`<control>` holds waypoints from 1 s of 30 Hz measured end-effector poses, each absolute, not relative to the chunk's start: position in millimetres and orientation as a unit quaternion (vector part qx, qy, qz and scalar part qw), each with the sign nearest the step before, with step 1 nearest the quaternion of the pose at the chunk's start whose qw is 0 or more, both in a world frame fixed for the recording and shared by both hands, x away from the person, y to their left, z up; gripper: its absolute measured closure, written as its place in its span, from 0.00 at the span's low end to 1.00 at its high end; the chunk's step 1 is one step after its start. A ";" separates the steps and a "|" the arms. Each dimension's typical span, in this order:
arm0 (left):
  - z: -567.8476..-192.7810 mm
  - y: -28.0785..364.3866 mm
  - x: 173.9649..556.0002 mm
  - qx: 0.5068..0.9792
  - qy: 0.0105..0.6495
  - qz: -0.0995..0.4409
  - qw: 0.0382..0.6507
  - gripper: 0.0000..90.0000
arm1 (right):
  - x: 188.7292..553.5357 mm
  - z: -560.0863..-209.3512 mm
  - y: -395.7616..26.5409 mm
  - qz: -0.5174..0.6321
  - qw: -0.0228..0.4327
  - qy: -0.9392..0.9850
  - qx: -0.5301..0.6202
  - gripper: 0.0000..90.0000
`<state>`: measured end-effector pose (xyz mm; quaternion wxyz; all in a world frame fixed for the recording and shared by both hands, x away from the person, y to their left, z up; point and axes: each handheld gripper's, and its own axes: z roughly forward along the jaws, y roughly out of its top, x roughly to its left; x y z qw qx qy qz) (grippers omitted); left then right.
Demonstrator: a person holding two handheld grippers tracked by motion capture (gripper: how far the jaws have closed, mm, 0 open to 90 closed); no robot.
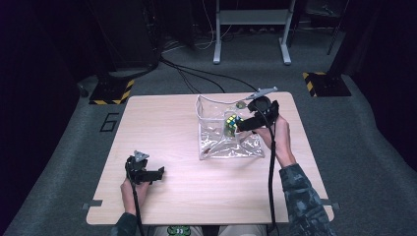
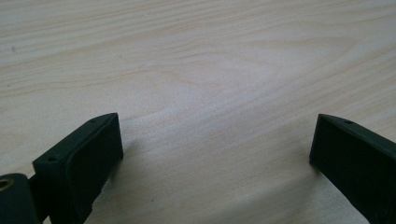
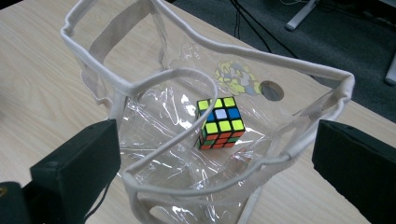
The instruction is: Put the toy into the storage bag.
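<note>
Above the open mouth of the clear bag [image 3: 187,154], right tool [image 3: 217,154] held with jaws spread wide and nothing pinched between them. Straight ahead and below, inside the bag: puzzle cube [image 3: 219,123], resting on the crinkled bottom panel, apart from both jaws. White trim [image 3: 140,84] running round the bag's rim, one strap curling across the opening in front of the cube. On the far wall, a small yellow-and-grey print [image 3: 236,77] with a round hole just beside it (detail too small to read).

From the high view, right tool [image 1: 244,124] at the bag's right edge, gripped by the right hand [image 1: 275,137], black cable trailing back along the sleeve. Cube [image 1: 231,124] visible through the plastic, bag [image 1: 216,147] standing on the right half of the desk [image 1: 162,128].

Near the front left corner of the desk, well apart from the bag: left tool [image 1: 156,173], low over bare wood, jaws likewise spread and empty in the left gripper view [image 2: 215,154].
</note>
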<state>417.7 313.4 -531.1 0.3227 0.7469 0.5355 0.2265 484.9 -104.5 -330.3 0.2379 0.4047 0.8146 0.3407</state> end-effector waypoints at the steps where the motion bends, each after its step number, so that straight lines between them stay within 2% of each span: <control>1: -531.1 313.4 417.7 0.747 0.536 0.226 0.323 0.03 | 482.4 -330.3 -105.9 0.342 0.238 0.813 0.406 0.00; 30: -531.0 313.5 417.7 0.747 0.535 0.227 0.322 0.03 | 413.5 -360.5 -163.3 0.353 0.281 0.786 0.423 0.02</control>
